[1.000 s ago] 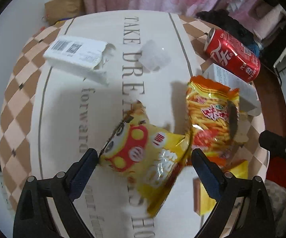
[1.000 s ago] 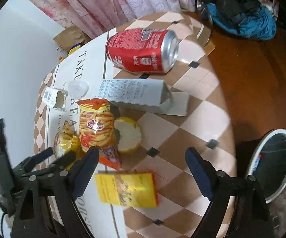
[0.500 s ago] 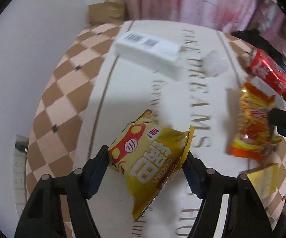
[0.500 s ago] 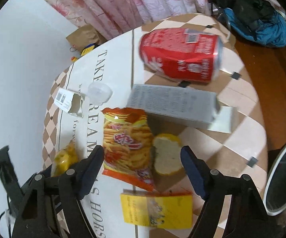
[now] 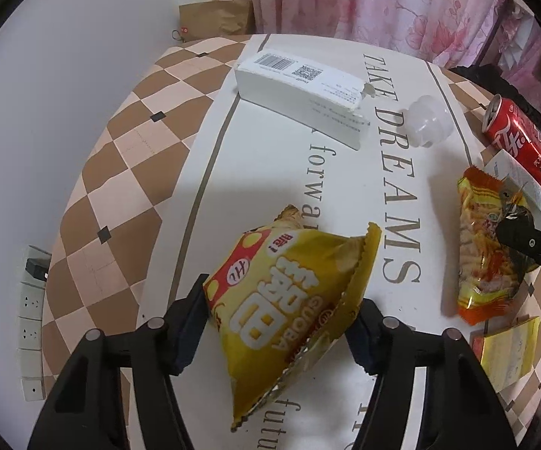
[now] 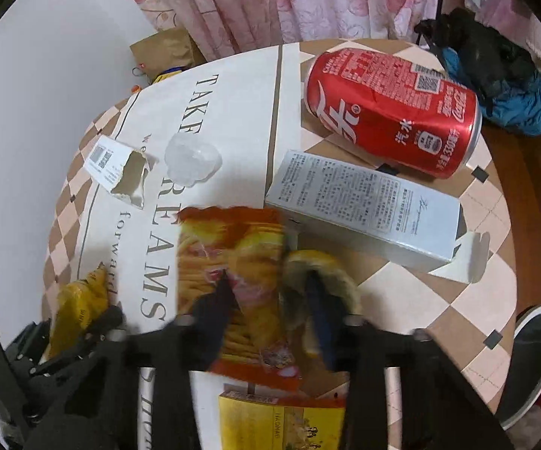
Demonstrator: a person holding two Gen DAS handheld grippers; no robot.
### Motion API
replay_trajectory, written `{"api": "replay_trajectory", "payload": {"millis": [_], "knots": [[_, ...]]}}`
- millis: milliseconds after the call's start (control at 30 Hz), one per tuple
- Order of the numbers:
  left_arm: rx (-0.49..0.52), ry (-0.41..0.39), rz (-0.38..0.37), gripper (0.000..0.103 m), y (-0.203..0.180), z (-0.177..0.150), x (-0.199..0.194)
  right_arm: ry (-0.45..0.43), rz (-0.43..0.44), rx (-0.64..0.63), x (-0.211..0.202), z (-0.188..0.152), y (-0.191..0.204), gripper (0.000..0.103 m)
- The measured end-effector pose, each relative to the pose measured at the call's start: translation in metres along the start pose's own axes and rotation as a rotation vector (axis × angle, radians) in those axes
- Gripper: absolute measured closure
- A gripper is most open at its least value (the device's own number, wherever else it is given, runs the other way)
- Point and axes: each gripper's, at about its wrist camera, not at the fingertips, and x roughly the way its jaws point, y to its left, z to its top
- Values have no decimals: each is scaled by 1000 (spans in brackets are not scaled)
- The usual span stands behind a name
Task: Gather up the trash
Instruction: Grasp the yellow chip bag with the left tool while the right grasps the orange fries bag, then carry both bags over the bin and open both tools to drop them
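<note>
Left gripper point(image 5: 276, 322) clamps yellow snack bag point(image 5: 289, 292) for binning; right gripper point(image 6: 270, 307), beside red can point(image 6: 394, 112), pinches orange snack bag point(image 6: 233, 262).

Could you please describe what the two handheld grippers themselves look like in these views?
The left gripper has a matte black frame of angled struts joined by round silver pins, ending in flat, dark navy jaws. The right gripper looks the same, black with silver pins and dark jaws, though blurred. No cables, markings or sleeves are visible.
</note>
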Motion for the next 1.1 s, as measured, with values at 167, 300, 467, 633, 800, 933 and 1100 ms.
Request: {"api": "replay_trajectory", "payload": {"millis": [167, 300, 467, 633, 800, 933, 1100], "knots": [[5, -13, 10, 43, 0, -8, -13, -28, -23, -16, -9, -2, 4, 90], [9, -44, 12, 44, 0, -13, -30, -66, 1, -10, -29, -7, 8, 93], [7, -88, 8, 44, 0, -15, -58, -118, 41, 0, -59, -11, 11, 95], [7, -131, 4, 44, -1, -16, -94, -161, 71, 10, -90, -14, 14, 96], [6, -183, -14, 44, -5, -11, -131, -198, 99, 25, -122, -16, 10, 96], [29, -240, -40, 45, -20, -3, -168, -240, 118, 39, -156, -14, 2, 96], [99, -311, -101, 45, -63, 6, -213, -305, 116, 73, -207, -14, -29, 96]]}}
